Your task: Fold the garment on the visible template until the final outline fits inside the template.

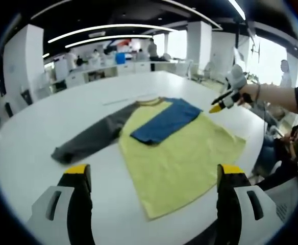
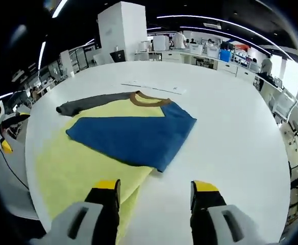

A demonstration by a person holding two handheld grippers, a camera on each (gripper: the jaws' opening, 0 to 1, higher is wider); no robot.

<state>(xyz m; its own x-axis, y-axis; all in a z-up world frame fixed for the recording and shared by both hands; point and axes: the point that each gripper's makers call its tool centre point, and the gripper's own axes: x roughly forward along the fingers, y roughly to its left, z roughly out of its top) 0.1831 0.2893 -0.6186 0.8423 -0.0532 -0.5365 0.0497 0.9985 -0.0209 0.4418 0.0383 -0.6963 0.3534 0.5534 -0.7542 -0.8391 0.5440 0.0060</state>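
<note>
In the left gripper view, the left gripper [image 1: 151, 176] is nearest, its yellow-tipped jaws wide apart with nothing between them, hovering over the near hem of the shirt [image 1: 182, 153]. The shirt lies flat on the white table [image 1: 31, 148], yellow body spread out, its blue sleeve [image 1: 165, 121] folded across the chest and its grey sleeve [image 1: 90, 137] stretched out straight to the left. Bare tabletop lies open left of the grey sleeve and beyond the collar. The hem's near corner comes close to the table edge. At the right, a hand holds the right gripper [image 1: 221, 103] in the air above the shirt's far right shoulder; I cannot tell its jaw state here.

In the right gripper view, the right gripper [image 2: 156, 191] has its jaws parted and empty, the left jaw over the yellow edge, the right over bare table. The blue sleeve lies just ahead. Wide free tabletop runs to the right.
</note>
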